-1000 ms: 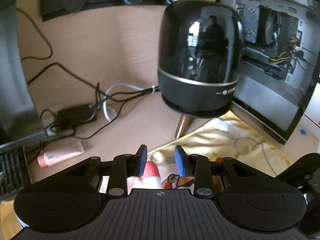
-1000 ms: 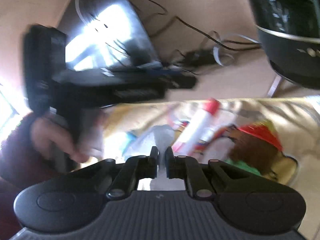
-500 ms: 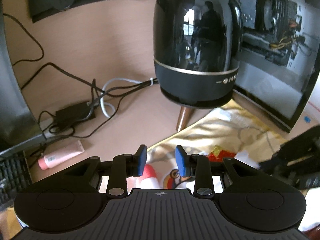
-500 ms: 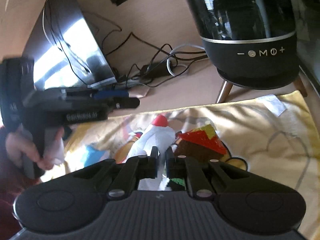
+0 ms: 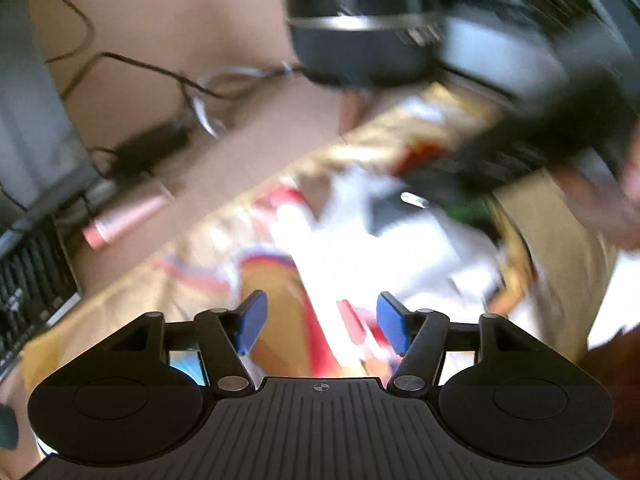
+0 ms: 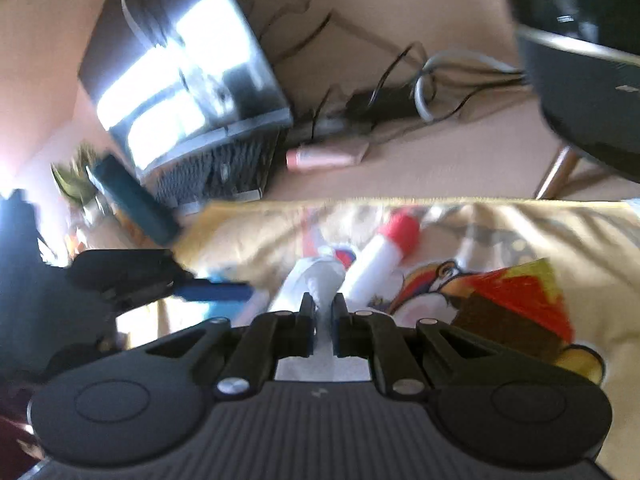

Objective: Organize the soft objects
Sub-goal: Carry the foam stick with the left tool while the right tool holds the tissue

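Left wrist view, heavily blurred, shows the left gripper with its blue-padded fingers spread wide apart and nothing between them, held above a yellow printed cloth spread on the tan counter. On the cloth beyond the fingers lies a white soft sock with a red toe, smeared by motion. Further right, the right gripper appears as a dark blur over the cloth. Past the cloth's edge a pink tube lies on the counter near a black keyboard, with black cables behind and a glossy black rounded speaker on wooden legs at the far end.

Right wrist view shows the right gripper with its fingers clenched on a bunch of white fabric. Just beyond, the white sock lies on the cloth beside a printed toucan, with a red, yellow and brown soft piece to the right. At left the left gripper reaches in. Farther off sit the pink tube, the keyboard, a dark monitor and the speaker.
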Tool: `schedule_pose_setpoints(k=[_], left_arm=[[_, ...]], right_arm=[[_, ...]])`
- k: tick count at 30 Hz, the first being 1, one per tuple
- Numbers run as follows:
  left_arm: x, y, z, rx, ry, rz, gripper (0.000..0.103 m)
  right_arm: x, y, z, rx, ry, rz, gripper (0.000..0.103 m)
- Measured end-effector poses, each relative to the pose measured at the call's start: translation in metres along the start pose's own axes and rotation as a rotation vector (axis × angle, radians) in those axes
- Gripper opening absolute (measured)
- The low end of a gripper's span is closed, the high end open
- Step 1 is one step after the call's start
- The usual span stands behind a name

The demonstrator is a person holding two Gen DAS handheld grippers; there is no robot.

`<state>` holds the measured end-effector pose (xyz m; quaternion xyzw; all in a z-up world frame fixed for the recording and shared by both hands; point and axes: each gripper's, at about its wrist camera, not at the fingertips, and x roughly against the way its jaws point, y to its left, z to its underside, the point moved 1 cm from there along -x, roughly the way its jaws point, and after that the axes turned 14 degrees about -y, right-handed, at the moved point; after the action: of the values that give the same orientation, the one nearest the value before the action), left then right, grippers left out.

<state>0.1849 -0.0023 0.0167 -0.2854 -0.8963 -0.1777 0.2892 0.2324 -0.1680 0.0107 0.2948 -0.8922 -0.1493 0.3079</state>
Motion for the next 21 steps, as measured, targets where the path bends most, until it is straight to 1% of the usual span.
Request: schedule_pose_setpoints(k=[1,3,4,5,6,8,10,12,14,16,17,18,19,20,21], left_arm=[[-0.001,-0.004,0.004,-0.001,0.009,0.002,0.071],[-0.004,-0.01,0.011,0.0,0.027,0.006,0.073],[-0.005,-0.008,0.011,0.022,0.027,0.008,0.073],[-0.006,-0.005,0.01,0.042,0.027,0.009,0.075],[-0.008,-0.001,0.005,0.059,0.019,0.005,0.079],[-0.013,0.009,-0.007,0.095,0.0,-0.002,0.082],[-0.027,0.019,-0.025,0.135,-0.013,0.001,0.082],[-0.05,0.029,-0.043,0.134,-0.002,-0.002,0.083],[-0.075,0.036,-0.06,0.13,0.022,0.008,0.082],[-0.105,0.041,-0.072,0.125,0.077,0.035,0.079],[-0.12,0.043,-0.077,0.123,0.112,0.051,0.07],[-0.135,0.044,-0.082,0.121,0.147,0.066,0.059],[-0.146,0.044,-0.082,0.123,0.184,0.08,0.053],[-0.156,0.044,-0.082,0.124,0.22,0.094,0.046],[-0.163,0.044,-0.082,0.124,0.246,0.102,0.044]], right_arm=[[-0.007,0.001,0.002,0.037,0.023,0.02,0.009],[-0.014,-0.003,0.004,0.112,0.032,0.116,0.009],[-0.017,-0.006,0.005,0.149,0.037,0.164,0.009],[-0.014,-0.011,0.001,0.152,0.018,0.193,0.009],[-0.005,-0.015,-0.005,0.134,-0.011,0.194,0.009],[0.012,-0.024,-0.017,0.099,-0.071,0.197,0.009],[0.029,-0.033,-0.029,0.064,-0.13,0.2,0.009],[0.045,-0.039,-0.04,0.037,-0.184,0.206,0.009],[0.06,-0.044,-0.045,0.014,-0.215,0.212,0.009],[0.074,-0.05,-0.046,-0.011,-0.238,0.221,0.009],[0.081,-0.053,-0.046,-0.024,-0.249,0.226,0.009],[0.087,-0.056,-0.045,-0.036,-0.255,0.231,0.009],[0.092,-0.059,-0.044,-0.049,-0.261,0.237,0.009],[0.097,-0.064,-0.042,-0.065,-0.267,0.24,0.009],[0.1,-0.069,-0.04,-0.083,-0.275,0.247,0.009]])
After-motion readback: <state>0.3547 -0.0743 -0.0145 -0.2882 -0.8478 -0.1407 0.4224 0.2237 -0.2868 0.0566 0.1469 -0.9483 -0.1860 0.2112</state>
